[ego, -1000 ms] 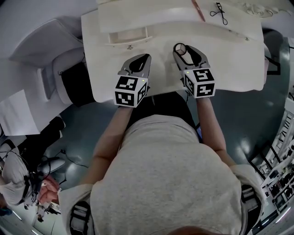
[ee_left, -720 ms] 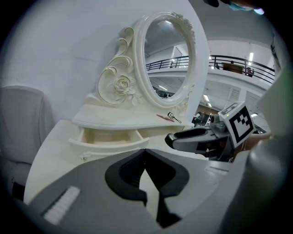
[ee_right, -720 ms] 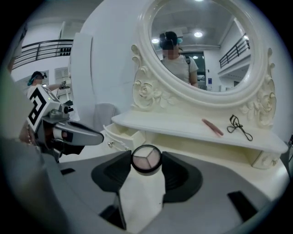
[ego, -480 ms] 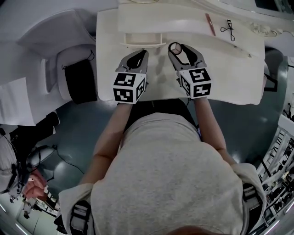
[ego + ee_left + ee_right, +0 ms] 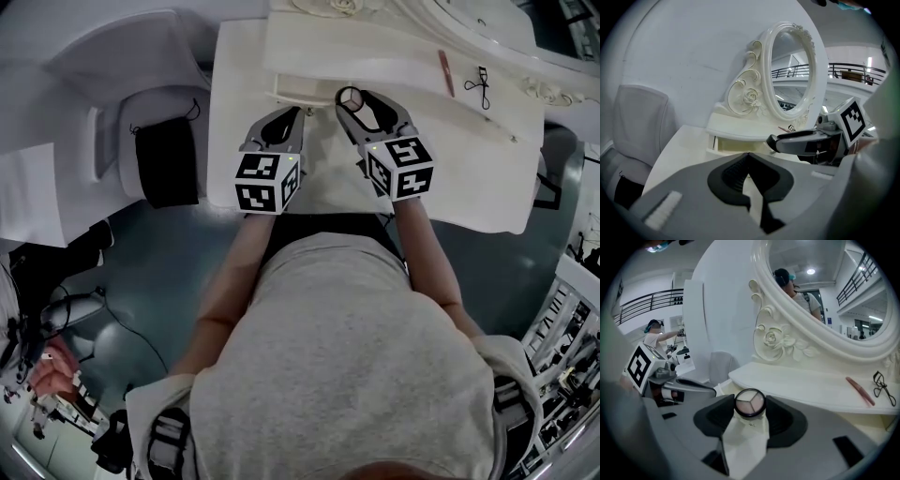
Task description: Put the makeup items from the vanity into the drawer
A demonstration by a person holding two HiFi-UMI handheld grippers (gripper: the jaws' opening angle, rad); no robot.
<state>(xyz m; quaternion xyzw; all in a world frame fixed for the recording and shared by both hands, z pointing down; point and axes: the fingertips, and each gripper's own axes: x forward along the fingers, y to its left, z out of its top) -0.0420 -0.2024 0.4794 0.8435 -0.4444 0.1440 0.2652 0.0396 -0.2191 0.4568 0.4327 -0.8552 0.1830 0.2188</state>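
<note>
My right gripper [image 5: 352,99] is shut on a small round compact [image 5: 749,402] with pale three-part powder, held just in front of the open drawer [image 5: 298,91] under the vanity's raised shelf. My left gripper [image 5: 296,113] is beside it to the left, shut with nothing in it, tips close to the drawer front [image 5: 733,144]. A pink pencil [image 5: 445,72] and a black eyelash curler [image 5: 481,84] lie on the shelf to the right; the right gripper view shows the pencil [image 5: 859,391] and the curler [image 5: 884,387] too.
An ornate oval mirror [image 5: 792,70] rises behind the shelf. The white vanity top [image 5: 469,178] spreads right of the grippers. A white chair [image 5: 122,117] with a black bag [image 5: 164,164] stands at the vanity's left end.
Both grippers have moved forward across the vanity top toward the drawer, the right one carrying the compact. The drawer stays open.
</note>
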